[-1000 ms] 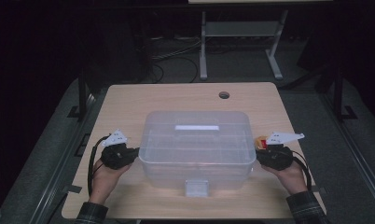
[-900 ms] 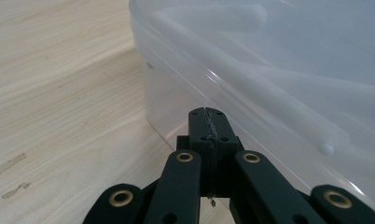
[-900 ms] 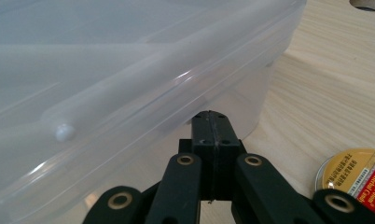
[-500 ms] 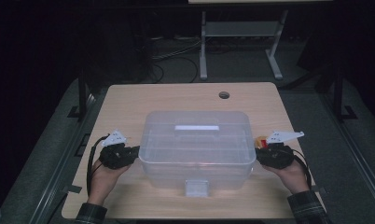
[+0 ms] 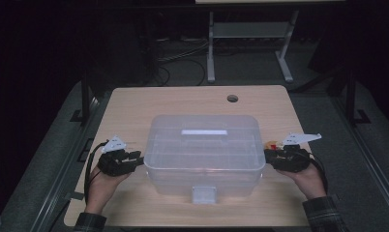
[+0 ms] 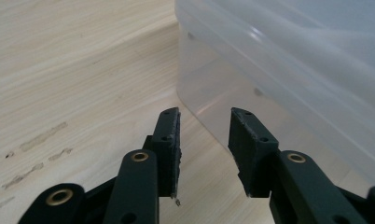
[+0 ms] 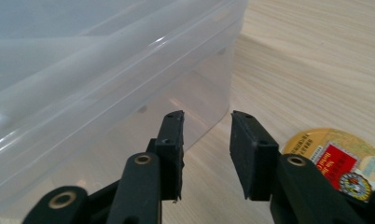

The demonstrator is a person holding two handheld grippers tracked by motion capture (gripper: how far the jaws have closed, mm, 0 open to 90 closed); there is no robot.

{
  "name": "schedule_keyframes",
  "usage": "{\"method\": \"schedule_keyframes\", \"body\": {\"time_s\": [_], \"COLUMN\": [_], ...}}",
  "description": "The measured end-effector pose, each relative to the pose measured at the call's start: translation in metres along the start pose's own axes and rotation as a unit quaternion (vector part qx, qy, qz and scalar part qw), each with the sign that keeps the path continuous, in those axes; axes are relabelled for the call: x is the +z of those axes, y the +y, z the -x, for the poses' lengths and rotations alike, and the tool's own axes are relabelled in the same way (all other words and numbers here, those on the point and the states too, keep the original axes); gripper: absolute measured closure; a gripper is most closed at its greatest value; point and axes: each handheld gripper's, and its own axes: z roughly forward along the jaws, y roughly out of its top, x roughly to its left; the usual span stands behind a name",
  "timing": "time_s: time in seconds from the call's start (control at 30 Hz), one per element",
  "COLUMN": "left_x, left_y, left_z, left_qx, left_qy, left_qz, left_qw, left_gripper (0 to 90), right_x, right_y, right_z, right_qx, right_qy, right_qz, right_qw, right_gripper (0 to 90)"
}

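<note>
A clear plastic storage box (image 5: 205, 152) with its lid on sits in the middle of the wooden table (image 5: 183, 101). My left gripper (image 5: 137, 158) is at the box's left end, my right gripper (image 5: 269, 155) at its right end. In the left gripper view the jaws (image 6: 204, 135) stand apart with only table between them, the box wall (image 6: 269, 74) just beyond. In the right gripper view the jaws (image 7: 206, 137) are parted too, close to the box wall (image 7: 106, 88), gripping nothing. Both pairs of jaws have just been opening.
A round yellow and red tin lid (image 7: 337, 161) lies on the table beside my right gripper, also seen as a small spot (image 5: 270, 143) in the high view. A cable hole (image 5: 232, 98) is at the table's far side. A metal stand (image 5: 246, 43) rises behind the table.
Both hands have stayed at the ends of the box. The box has not moved.
</note>
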Motion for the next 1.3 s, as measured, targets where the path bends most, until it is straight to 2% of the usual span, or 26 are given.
{"method": "schedule_keyframes", "body": {"time_s": [0.3,0.53,0.77,0.83,0.97,1.3], "left_x": [-0.005,-0.006,-0.005,-0.004,-0.002,-0.008], "left_y": [-0.006,-0.012,-0.022,-0.025,-0.030,-0.038], "left_z": [0.002,0.000,-0.001,-0.001,0.000,0.002], "left_qx": [0.000,0.001,0.018,0.027,0.031,0.028], "left_qy": [0.006,0.000,-0.011,-0.014,-0.020,-0.016], "left_qz": [-0.003,-0.006,-0.001,-0.003,0.000,0.000], "left_qw": [1.0000,1.0000,0.9998,0.9995,0.9993,0.9995], "left_gripper": [56.9,52.6,44.7,43.1,41.5,38.1], "right_x": [-0.015,-0.027,-0.038,-0.041,-0.047,-0.063], "right_y": [0.002,0.005,0.011,0.013,0.015,0.026], "right_z": [0.007,0.007,0.008,0.008,0.008,0.003], "right_qx": [0.009,0.000,-0.005,-0.005,-0.011,-0.023], "right_qy": [-0.004,-0.002,0.002,0.006,0.011,0.029], "right_qz": [0.020,0.022,0.027,0.031,0.035,0.047], "right_qw": [0.9998,0.9998,0.9996,0.9995,0.9993,0.9982], "right_gripper": [55.8,51.8,48.6,48.0,47.4,44.2]}}
